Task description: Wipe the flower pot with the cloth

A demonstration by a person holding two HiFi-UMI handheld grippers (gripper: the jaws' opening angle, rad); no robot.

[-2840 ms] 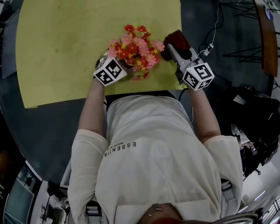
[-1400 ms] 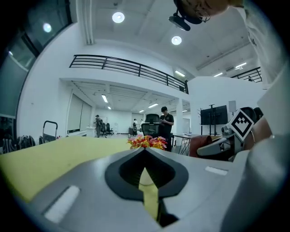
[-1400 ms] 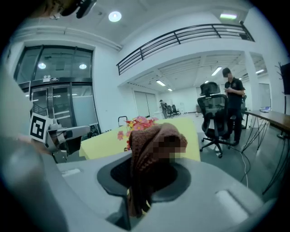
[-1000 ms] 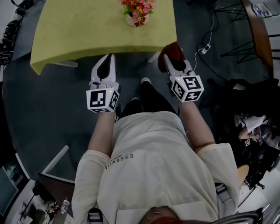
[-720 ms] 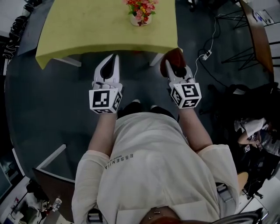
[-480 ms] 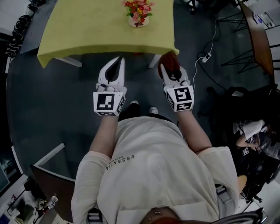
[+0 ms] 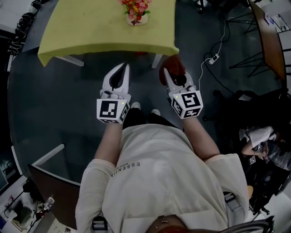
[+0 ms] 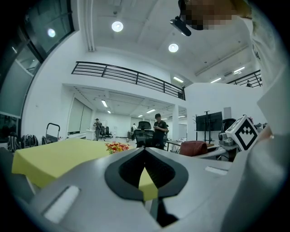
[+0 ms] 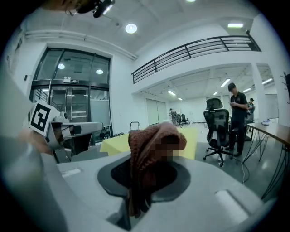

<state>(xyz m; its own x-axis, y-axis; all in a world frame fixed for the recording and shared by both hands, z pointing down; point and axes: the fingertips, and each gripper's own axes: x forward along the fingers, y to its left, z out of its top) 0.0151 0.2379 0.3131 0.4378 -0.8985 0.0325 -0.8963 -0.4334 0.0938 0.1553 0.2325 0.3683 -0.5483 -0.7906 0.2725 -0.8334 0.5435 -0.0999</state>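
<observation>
Since 2.8 s ago you've backed away from the table [image 7: 82,32]. Both grippers were at the pot then; now they hang over the dark floor [image 7: 50,109], short of the table's near edge. Over the last second the change is small: the table and pot sit a little further left in the head view.

Flower pot [image 7: 135,19]: upright on the yellow table, right of its middle, red and pink flowers [image 7: 134,6] on top. Well apart from both grippers. From the left gripper view only the flowers [image 8: 117,147] show, above the tabletop [image 8: 54,158].

Left gripper [image 7: 125,68]: jaws fully together, tips meeting, nothing between them [image 8: 145,150]. Only a wedge of yellow table shows through the gap in the pads. Pointing roughly level toward the table.

Right gripper [image 7: 166,73]: jaws clamped on the cloth [image 7: 174,68], a dark red knitted wad that bunches up past the tips. In the right gripper view [image 9: 144,181] the cloth [image 9: 149,145] is pinched at the pads and stands up in a hump; part of it is blurred over.

The two grippers are side by side, apart, marker cubes toward you. The toes of your shoes [image 7: 135,105] show between them.

Background: office chair [image 9: 217,131] and a standing person [image 9: 236,113] to the right of the table.
</observation>
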